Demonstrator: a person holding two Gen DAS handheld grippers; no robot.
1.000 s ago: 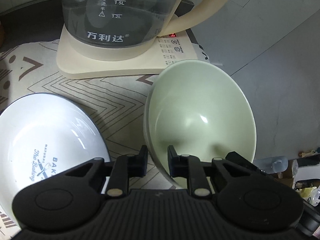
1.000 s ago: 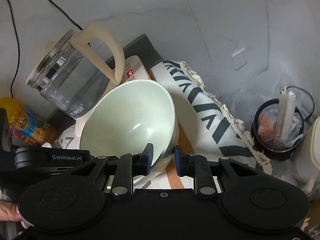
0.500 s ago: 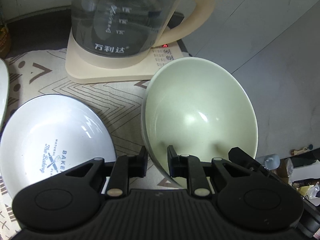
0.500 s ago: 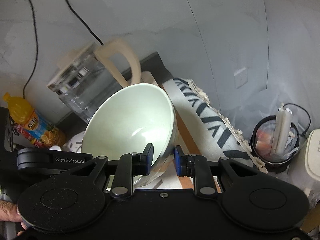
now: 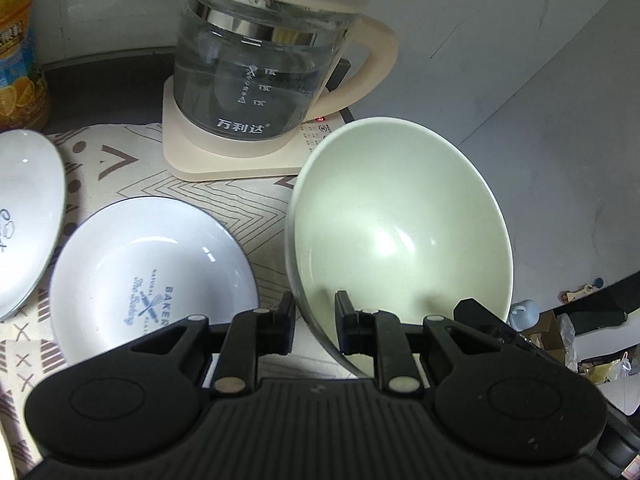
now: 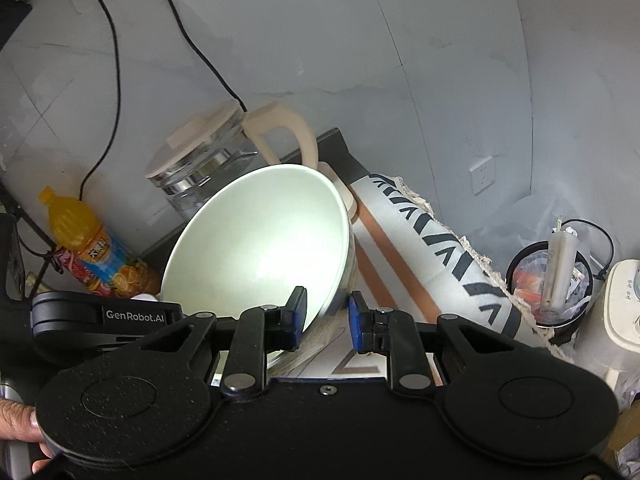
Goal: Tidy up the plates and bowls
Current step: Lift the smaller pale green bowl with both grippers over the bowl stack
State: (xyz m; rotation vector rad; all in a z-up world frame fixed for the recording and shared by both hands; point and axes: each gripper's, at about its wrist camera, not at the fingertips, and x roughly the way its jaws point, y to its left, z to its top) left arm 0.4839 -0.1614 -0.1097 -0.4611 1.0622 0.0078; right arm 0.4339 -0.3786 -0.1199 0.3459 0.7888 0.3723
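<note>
While both grippers' fingers pinch the green bowl [image 5: 400,220], its underside stays hidden.

kettle [image 5: 256,80]: back of the counter [image 5: 100,68], on its base [image 5: 240,160]
plate [image 5: 152,280]: left of bowl [image 5: 400,220]
bottle [image 5: 18,48]: back-left corner

A: What is sitting on the patterned cloth?
B: A white plate [image 5: 132,276] with blue "BAKER" lettering is lying flat at near left; another white plate [image 5: 24,216] is peeking in at the far left edge.
A: And the bowl?
B: The pale green bowl [image 5: 400,232] is tilting steeply at right, its rim pinched on both sides.
</note>
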